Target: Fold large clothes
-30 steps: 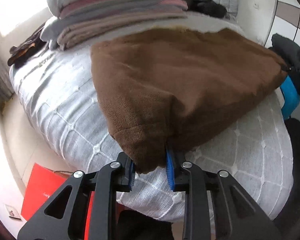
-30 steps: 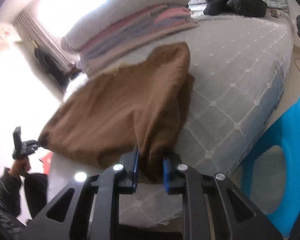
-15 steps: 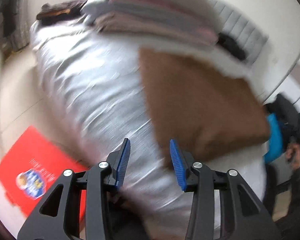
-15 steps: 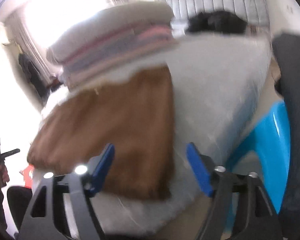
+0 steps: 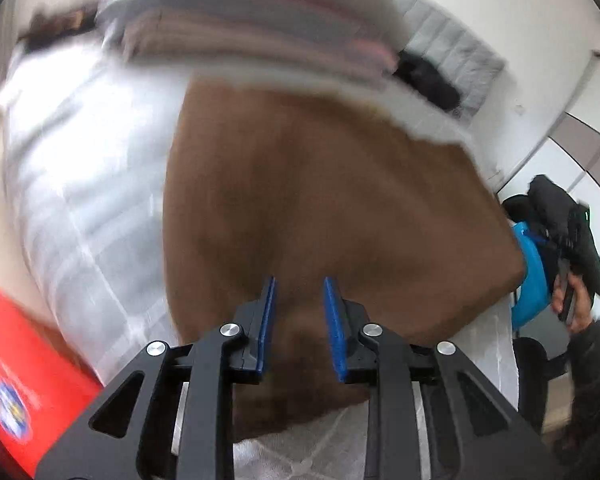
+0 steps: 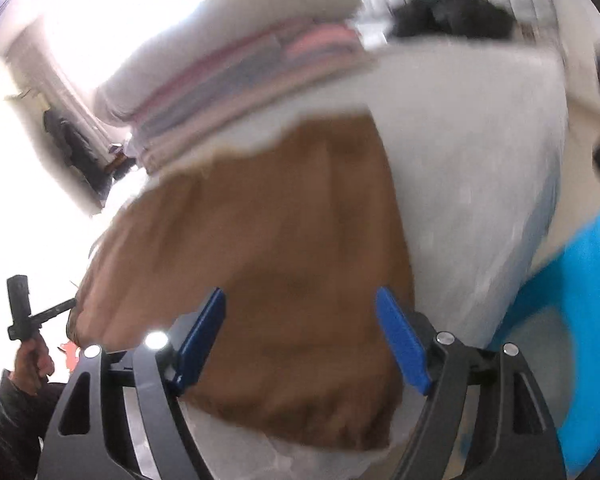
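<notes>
A large brown cloth (image 5: 320, 184) lies spread flat on the white quilted bed (image 5: 80, 200), blurred by motion. My left gripper (image 5: 299, 282) hovers over the cloth's near edge. Its jaws are closing and stand a narrow gap apart, and the blue pads do not visibly press on the cloth seen between them. In the right wrist view the same brown cloth (image 6: 268, 232) fills the middle. My right gripper (image 6: 300, 292) is wide open above its near edge, with the cloth below the fingers and nothing gripped.
A stack of folded blankets (image 5: 240, 20) sits at the far side of the bed, with a black garment (image 5: 424, 80) beside it. A red box (image 5: 24, 368) lies on the floor to the left. A blue plastic chair (image 6: 572, 300) stands at the right of the bed (image 6: 480, 160).
Both grippers have let go of the brown cloth's corners. The right one opened wide. The left one opened, swung aside, came back over the cloth and narrowed. The cloth has dropped flat.
</notes>
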A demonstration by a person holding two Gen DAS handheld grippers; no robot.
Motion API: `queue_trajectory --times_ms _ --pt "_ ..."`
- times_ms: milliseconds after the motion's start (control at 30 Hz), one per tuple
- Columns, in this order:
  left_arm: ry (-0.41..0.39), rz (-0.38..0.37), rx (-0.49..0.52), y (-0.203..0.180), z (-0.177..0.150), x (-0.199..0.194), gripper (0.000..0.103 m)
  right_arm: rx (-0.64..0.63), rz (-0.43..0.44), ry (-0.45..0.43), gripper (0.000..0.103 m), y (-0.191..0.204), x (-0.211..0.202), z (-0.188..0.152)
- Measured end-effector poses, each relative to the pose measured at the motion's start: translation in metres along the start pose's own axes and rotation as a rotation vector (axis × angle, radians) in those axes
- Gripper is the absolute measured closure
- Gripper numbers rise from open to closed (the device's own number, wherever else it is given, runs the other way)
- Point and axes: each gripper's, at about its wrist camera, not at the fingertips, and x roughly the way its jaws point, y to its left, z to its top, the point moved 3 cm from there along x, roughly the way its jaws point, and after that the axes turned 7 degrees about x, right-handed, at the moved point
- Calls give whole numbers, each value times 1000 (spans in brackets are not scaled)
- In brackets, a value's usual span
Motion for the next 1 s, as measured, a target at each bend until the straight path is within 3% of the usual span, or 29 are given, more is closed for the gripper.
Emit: queue_trajectory --times_ms 33,100,167,267,400,467,567,633,800,867,933,1000 --pt "-24 -5 2 -3 7 -3 74 -7 1 -9 28 1 2 7" --pt "-98 -25 -14 -6 36 -1 51 -17 -11 -19 28 6 18 37" --pt "-137 -18 -28 -9 51 9 43 0 -24 -7 28 5 46 59" --pt "-142 -40 -55 -4 92 57 42 58 -49 38 28 -8 106 89" --pt "-86 31 -73 16 117 129 42 84 -183 154 27 -36 176 100" --pt "-30 30 -114 33 118 161 42 138 -173 187 15 -53 202 101" --pt "-41 13 -150 47 119 177 42 126 -189 184 7 -54 207 115" --pt "-48 6 -167 51 121 177 42 141 -174 196 7 -54 202 118" --pt "-69 59 -111 44 117 168 42 50 -103 72 7 -22 147 96" --pt "-60 71 -111 45 116 173 42 33 -164 175 7 -32 166 76" --pt "-67 122 -91 42 113 164 42 111 -158 199 7 -46 168 72" --pt "-82 211 -63 34 112 148 42 146 -135 136 7 -39 147 76"
